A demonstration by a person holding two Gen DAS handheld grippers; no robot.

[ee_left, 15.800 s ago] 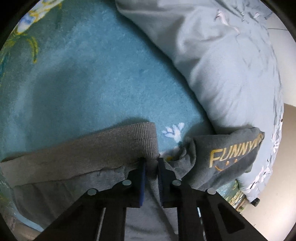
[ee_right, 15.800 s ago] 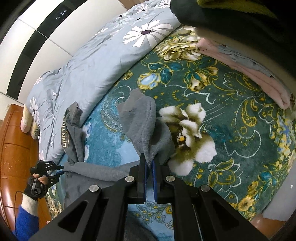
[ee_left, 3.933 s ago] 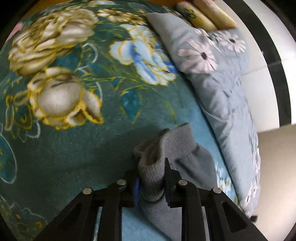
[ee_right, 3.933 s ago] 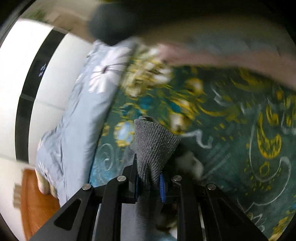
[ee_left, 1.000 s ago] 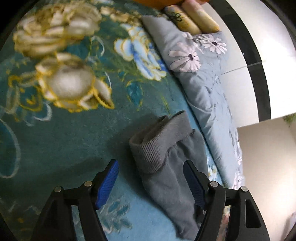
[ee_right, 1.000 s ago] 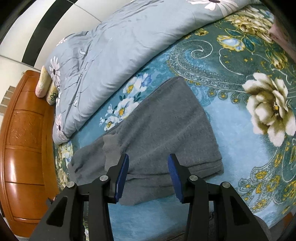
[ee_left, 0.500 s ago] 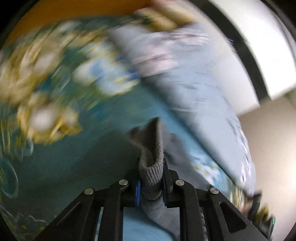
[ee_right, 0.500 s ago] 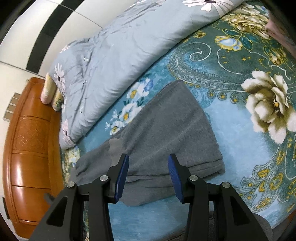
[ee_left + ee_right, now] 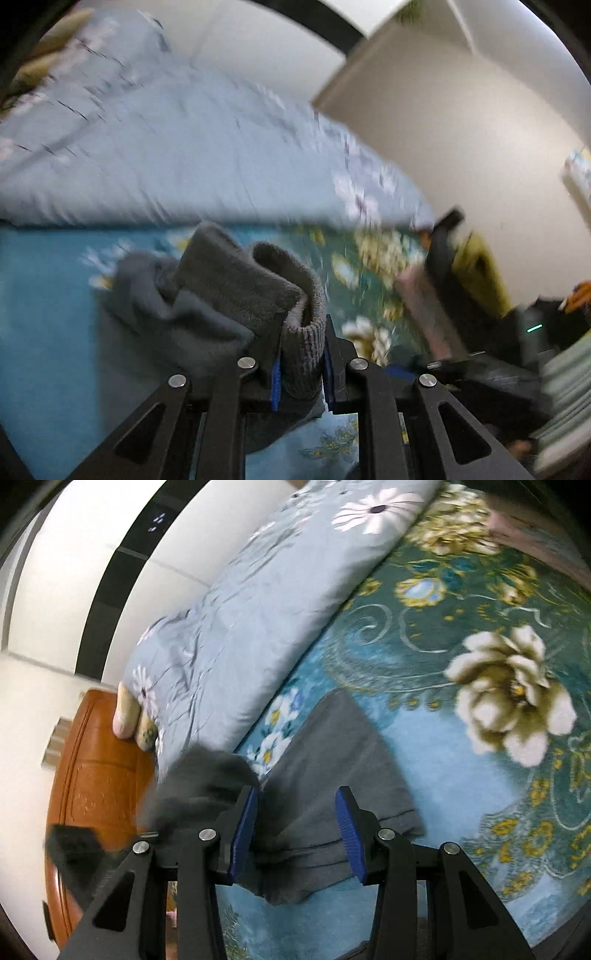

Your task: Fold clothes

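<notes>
- Left wrist view showed the left gripper (image 9: 300,363) clamped on the ribbed cuff (image 9: 301,354) of the grey garment (image 9: 332,775), lifted off the floral blanket (image 9: 480,609).
- Right gripper (image 9: 298,834) hovered with jaws apart over the garment, which lay near the blanket's edge beside the blue quilt (image 9: 258,609).
- Carrying the cuff across in line with the folded body, and pinning that body with the free gripper, would probably give a straight crease.

White wall (image 9: 66,576) with a black stripe (image 9: 122,550) runs behind the bed, and an orange-brown wooden headboard (image 9: 92,775) stands at its end. A teal blanket with big cream and gold flowers (image 9: 480,738) covers the bed, a pale blue daisy-print quilt (image 9: 258,609) heaped along its wall edge. In the left view, blurred, a beige wall (image 9: 461,147) stands past the bed's far end.
</notes>
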